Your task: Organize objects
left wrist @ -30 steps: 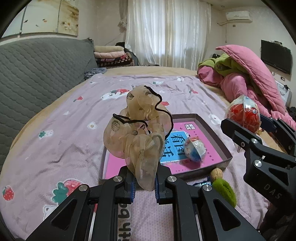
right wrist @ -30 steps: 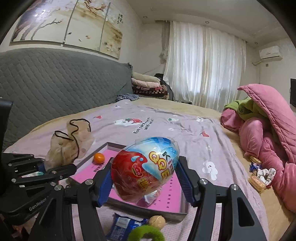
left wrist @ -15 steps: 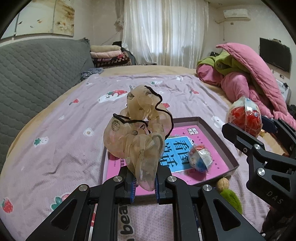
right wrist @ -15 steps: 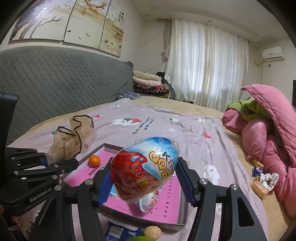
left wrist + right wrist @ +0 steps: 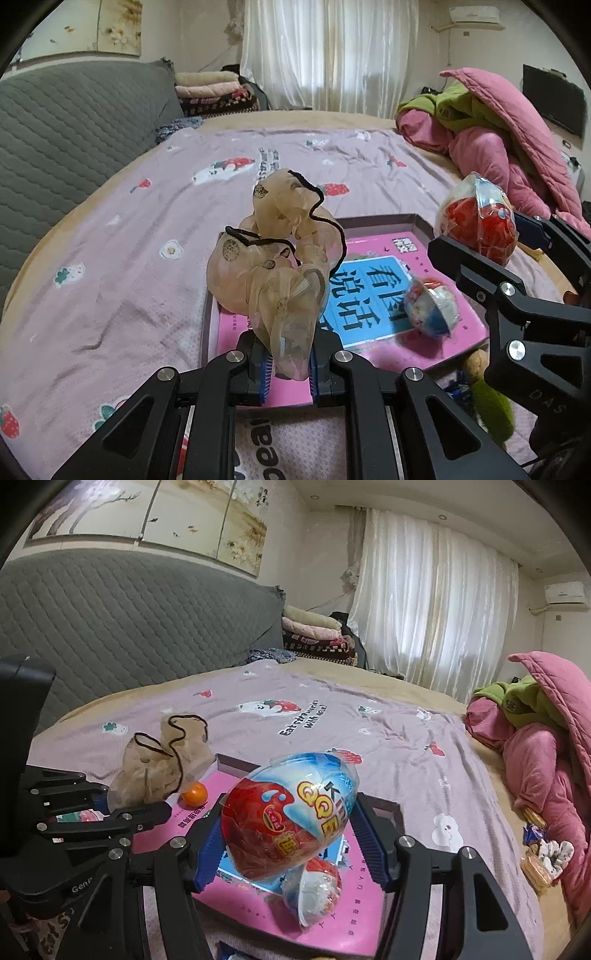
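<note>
Left tool [image 5: 289, 369] clamped on sheer beige black-edged scrunchie [image 5: 275, 258], right tool [image 5: 291, 843] gripping red-and-blue wrapped plastic egg [image 5: 290, 814]; both poised over shallow grey pink-lined tray [image 5: 380, 221], directly beneath, the egg nearer its middle.

Left tongs [image 5: 290, 363] pinch a beige organza scrunchie [image 5: 275, 262] over the shallow tray [image 5: 419, 220]; right tongs [image 5: 491, 254] at 3 o'clock grip a wrapped toy egg [image 5: 476, 225].
</note>
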Demonstrator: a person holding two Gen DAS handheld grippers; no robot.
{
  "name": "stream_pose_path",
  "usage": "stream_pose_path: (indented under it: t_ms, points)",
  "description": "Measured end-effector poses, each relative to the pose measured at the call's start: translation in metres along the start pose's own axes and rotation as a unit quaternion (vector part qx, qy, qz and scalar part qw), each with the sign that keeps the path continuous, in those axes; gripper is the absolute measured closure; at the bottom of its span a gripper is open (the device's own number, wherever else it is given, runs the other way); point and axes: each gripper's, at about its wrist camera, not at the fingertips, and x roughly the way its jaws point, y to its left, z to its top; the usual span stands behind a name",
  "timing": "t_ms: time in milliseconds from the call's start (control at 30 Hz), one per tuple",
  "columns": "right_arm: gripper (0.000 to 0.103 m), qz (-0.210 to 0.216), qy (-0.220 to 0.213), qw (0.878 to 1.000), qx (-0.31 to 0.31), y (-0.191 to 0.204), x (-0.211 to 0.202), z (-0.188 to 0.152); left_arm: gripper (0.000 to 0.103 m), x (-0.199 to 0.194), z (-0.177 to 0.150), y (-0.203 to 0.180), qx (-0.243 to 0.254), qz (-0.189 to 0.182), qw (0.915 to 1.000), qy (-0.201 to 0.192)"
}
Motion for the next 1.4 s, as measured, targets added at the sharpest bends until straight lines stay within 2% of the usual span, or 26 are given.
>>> stream_pose_path:
  t_ms: [433, 1000, 1400]
  points:
    - [0.039, 0.020, 0.045, 0.999, -0.002, 0.003, 0.032, -0.016, 0.087, 0.037, -0.013, 0.007, -0.007, -0.012, 0.9993, 0.035]
    - [0.039, 0.037, 0.095, 0.994, -0.037, 0.018, 0.057, -0.030, 0.085, 0.055, -0.020, 0.007, 0.004, -0.007, 0.9986, 0.053]
    - [0.039, 0.041, 0.108, 0.992, -0.057, 0.024, 0.063, -0.035, 0.085, 0.066, -0.025, 0.009, 0.008, 0.004, 0.9977, 0.067]
